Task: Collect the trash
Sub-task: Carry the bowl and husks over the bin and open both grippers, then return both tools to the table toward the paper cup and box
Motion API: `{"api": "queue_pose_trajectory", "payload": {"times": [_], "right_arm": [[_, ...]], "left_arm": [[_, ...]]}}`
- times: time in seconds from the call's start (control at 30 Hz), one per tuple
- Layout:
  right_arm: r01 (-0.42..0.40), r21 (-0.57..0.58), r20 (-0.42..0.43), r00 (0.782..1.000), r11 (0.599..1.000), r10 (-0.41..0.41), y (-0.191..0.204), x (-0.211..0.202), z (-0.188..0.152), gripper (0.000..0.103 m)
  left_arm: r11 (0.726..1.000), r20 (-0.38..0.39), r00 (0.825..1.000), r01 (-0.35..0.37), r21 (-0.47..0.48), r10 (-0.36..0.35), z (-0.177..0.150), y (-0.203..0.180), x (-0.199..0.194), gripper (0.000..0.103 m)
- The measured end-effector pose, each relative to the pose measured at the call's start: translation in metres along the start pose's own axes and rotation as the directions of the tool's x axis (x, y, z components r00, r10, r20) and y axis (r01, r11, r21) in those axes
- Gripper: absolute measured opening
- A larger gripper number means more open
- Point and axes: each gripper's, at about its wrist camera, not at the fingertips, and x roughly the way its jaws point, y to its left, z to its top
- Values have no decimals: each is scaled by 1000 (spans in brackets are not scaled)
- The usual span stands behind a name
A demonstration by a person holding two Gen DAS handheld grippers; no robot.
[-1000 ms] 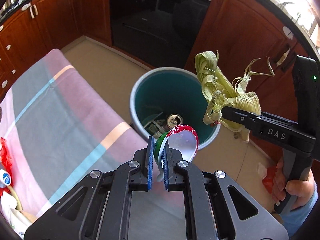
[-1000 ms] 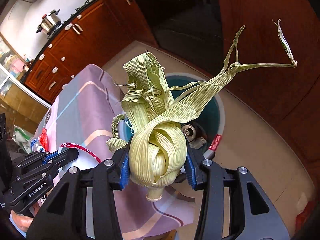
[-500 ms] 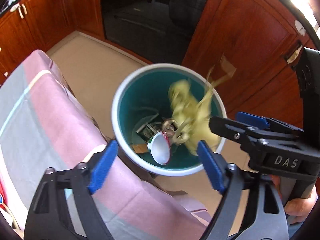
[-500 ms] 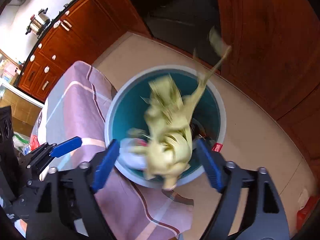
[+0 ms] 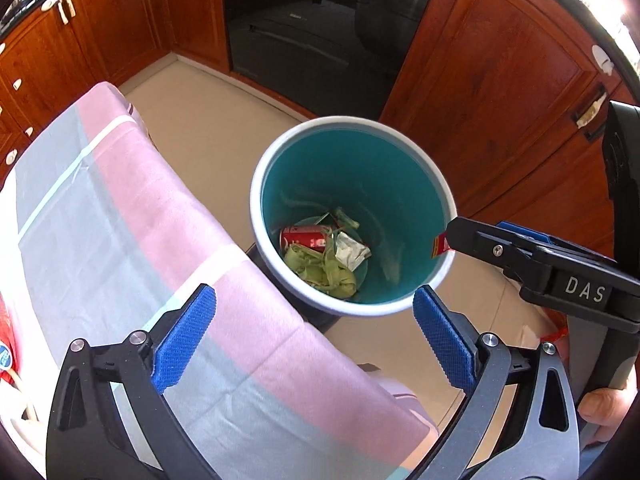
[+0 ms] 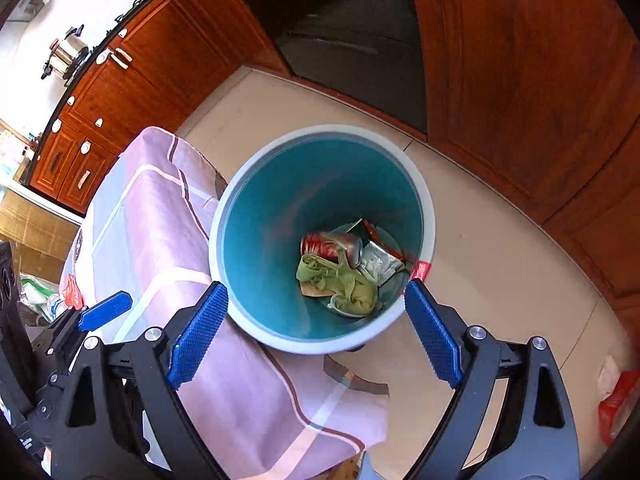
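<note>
A bin with a white rim and teal inside stands on the floor by the table. At its bottom lie a green corn husk, a red can and a silver wrapper. My left gripper hangs above the bin's near edge, its jaws opening with nothing between them. My right gripper also hovers over the bin rim, its jaws opening and empty, with the husk and can far below. In the left wrist view the right gripper reaches in from the right.
A table under a pink and grey checked cloth runs along the bin's left side, with red and white wrappers at its far left. Wooden cabinets and a dark oven door surround the tiled floor. A red packet lies on the floor at right.
Both grippers opened. The corn husk dropped from the right one and the red-rimmed lid from the left one, and both fell into the bin. The left gripper moved closer over the bin.
</note>
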Motion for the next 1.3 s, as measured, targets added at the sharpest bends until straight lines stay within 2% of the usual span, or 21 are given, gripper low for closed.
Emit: {"api": "queue_pose_trajectory", "payload": {"times": [0.47, 0.63, 0.67, 0.8, 1.03, 1.2, 1.3], "right_arm": [[-21, -28, 29, 999, 999, 21, 23, -36, -29, 86], [-36, -56, 25, 999, 998, 37, 38, -45, -47, 86], [-40, -66, 22, 999, 997, 41, 43, -46, -51, 91], [-54, -111, 12, 998, 992, 55, 61, -50, -69, 92], [-95, -183, -21, 996, 979, 92, 98, -50, -99, 92], [-128, -248, -71, 991, 960, 114, 128, -41, -126, 92], [-155, -293, -116, 985, 944, 126, 151, -34, -145, 92]], "left_arm": [[999, 41, 999, -31, -44, 33, -38, 13, -40, 99], [994, 59, 997, -51, -95, 57, -65, 22, -57, 99], [992, 61, 996, -58, -109, 64, -71, 24, -59, 99], [980, 65, 993, -87, -181, 100, -102, 42, -74, 99], [939, 80, 974, -182, -293, 214, -160, 79, -103, 99], [899, 93, 947, -258, -354, 308, -203, 103, -123, 99], [875, 104, 923, -308, -374, 370, -229, 118, -136, 99]]}}
